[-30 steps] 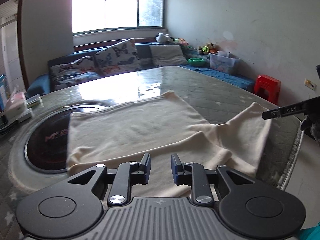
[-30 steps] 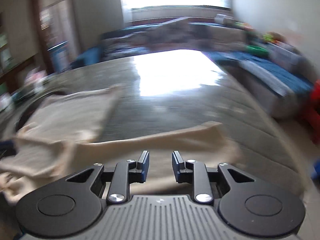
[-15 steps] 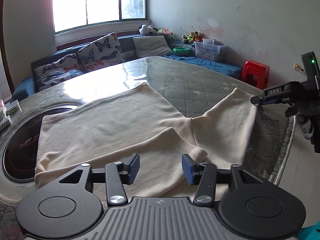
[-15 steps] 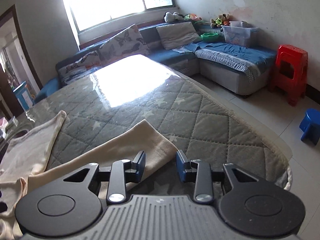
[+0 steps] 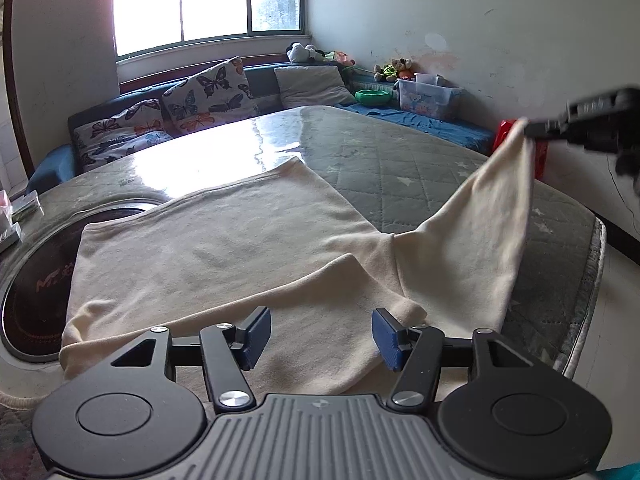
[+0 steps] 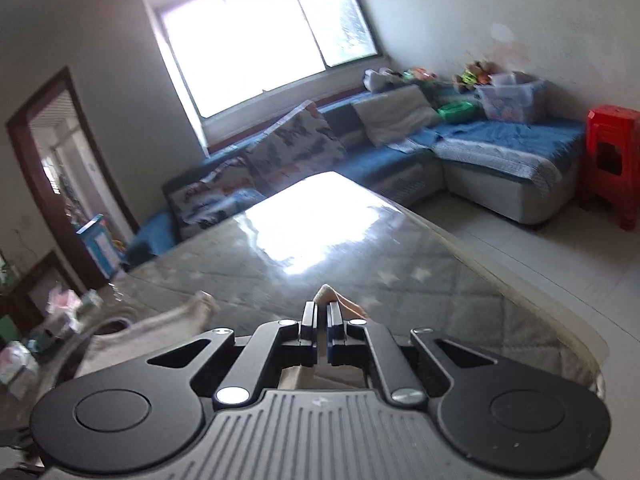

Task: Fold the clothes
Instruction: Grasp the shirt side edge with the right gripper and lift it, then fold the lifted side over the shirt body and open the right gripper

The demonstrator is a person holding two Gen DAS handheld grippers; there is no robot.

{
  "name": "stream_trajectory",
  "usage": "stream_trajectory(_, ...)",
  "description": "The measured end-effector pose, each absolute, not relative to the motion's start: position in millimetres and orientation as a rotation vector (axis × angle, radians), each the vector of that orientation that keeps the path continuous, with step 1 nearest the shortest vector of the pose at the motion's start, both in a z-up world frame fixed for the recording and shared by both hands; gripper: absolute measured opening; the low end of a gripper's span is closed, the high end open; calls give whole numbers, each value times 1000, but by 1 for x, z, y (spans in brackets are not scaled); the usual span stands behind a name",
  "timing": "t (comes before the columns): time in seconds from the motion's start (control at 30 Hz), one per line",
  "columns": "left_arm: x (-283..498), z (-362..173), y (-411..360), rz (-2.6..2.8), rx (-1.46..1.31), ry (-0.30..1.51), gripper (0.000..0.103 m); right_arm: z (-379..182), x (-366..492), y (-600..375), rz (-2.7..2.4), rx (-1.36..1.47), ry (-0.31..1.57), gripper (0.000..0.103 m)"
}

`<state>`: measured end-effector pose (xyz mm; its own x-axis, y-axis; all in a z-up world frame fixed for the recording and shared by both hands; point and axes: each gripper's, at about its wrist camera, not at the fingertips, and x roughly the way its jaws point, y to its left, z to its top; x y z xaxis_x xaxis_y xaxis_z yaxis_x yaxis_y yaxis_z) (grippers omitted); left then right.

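Left wrist view: cream garment [image 5: 224, 256] lies spread flat on the quilted desk [image 5: 400, 160], body covering the desk's near-left part and overlapping the dark round inset [image 5: 28, 320] at the left edge. Its long axis runs from near-left to far-right. One sleeve [image 5: 480, 224] angles out to the right, its tip lifted off the desk and pinched by the right gripper [image 5: 536, 128], which is blurred at the right frame edge. A second flap is folded across the near part of the body. Left gripper [image 5: 320, 334] hovers low over the near hem, jaws spread wide, nothing between them. Bare quilted surface stays open beyond the garment on the far and right sides; the desk's right edge curves down toward the tiled floor [image 5: 616, 300]. A sofa [image 5: 256, 88] with butterfly cushions lines the far wall under the window [image 5: 208, 0]; a red stool [image 5: 538, 152] shows behind the raised sleeve.

Right wrist view: right gripper [image 6: 322, 318], jaws pressed together on a cream sleeve tip [image 6: 326, 292] that sticks up just past the fingertips. More garment [image 6: 160, 324] trails low left, blurred. Open desk [image 6: 320, 252] stretches ahead with window glare; its right edge drops to open floor [image 6: 540, 248]. Sofa [image 6: 480, 140] and red stool [image 6: 612, 160] are well apart, far right.
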<state>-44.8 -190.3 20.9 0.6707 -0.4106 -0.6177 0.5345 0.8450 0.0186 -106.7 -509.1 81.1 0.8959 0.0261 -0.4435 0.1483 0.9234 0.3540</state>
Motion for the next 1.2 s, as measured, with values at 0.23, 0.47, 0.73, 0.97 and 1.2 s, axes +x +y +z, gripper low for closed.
stream_trajectory(0.23, -52, 27, -175, -520, 168, 616, 60, 128, -100, -462, 128, 320, 391, 4)
stream_trajectory(0.47, -72, 47, -111, -364, 90, 556, 67, 158, -75, -368, 408, 168, 379, 4)
stream_trajectory(0.73, -93, 49, -43, -145, 33, 554, 67, 131, -52, -255, 702, 39, 518, 4)
stream_trajectory(0.97, -100, 47, -31, -124, 19, 565, 65, 110, -64, -231, 803, -48, 596, 12)
stream_trajectory(1.2, -95, 40, -63, -242, 98, 559, 48, 101, -74, -285, 678, -141, 694, 19)
